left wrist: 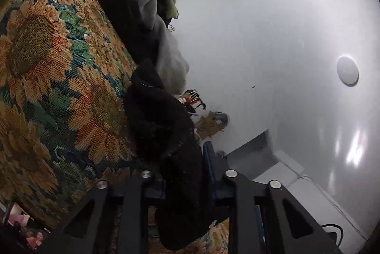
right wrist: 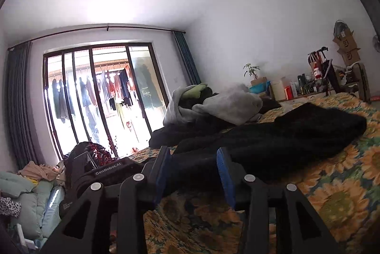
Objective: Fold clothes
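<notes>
1. Black cloth fills the gap between the fingers of the left gripper (left wrist: 187, 173): a thick bunch of the black garment (left wrist: 161, 116) is clamped there, its loose end hanging past the fingers toward the camera.
2. From that grip the garment runs away over the sunflower bedspread (left wrist: 47, 59), rumpled rather than flat; that camera is rolled on its side, so the bed stands along the left of its picture.
3. In the right wrist view the fingers of the right gripper (right wrist: 193, 170) stand apart. A dark edge of the same black garment (right wrist: 296, 132) lies between them, but the blue pads do not appear to press on it, so this hand looks to hold nothing.
4. The garment lies stretched in a long band across the bed, one end doubled into a thicker lump at the far right. No neat fold shows; by this look the folding of this piece is at an early stage.
5. Behind it a heap of grey and dark clothes (right wrist: 213, 104) sits unfolded near the window (right wrist: 99, 97). No finished stack is visible, so most of the task seems left.
</notes>
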`<state>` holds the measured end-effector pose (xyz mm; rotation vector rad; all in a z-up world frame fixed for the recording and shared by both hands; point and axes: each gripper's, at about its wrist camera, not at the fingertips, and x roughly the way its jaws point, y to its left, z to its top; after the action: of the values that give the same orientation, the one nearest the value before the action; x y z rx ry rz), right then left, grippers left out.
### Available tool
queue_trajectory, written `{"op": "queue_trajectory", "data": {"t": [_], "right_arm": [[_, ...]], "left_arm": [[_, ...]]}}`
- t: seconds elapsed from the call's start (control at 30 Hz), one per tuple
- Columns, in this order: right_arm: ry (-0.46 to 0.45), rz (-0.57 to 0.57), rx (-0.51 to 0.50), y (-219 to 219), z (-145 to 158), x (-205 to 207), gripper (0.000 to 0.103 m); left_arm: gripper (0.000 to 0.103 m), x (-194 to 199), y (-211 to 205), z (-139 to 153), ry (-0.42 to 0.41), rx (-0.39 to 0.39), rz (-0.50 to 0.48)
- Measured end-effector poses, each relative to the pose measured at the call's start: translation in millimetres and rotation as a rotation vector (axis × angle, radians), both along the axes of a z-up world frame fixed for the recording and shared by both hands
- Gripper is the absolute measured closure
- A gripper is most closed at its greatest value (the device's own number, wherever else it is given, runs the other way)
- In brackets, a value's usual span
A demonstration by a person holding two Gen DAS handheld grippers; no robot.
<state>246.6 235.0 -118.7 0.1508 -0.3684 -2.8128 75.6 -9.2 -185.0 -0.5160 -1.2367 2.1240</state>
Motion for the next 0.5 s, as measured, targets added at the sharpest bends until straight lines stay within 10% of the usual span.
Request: {"op": "queue_trajectory", "data": {"t": [0.17,0.5], "right_arm": [[-0.062,-0.160,0.166,28.4,28.8,-34.0,0.060],[-0.445,0.102,0.147,51.3,-0.9,-132.5,0.064]], "left_arm": [[0.089,7.7,15.4,28.9,0.003,-0.226,0.064],[0.089,15.2,53.2,84.1,0.134,-0.423,0.073]]}}
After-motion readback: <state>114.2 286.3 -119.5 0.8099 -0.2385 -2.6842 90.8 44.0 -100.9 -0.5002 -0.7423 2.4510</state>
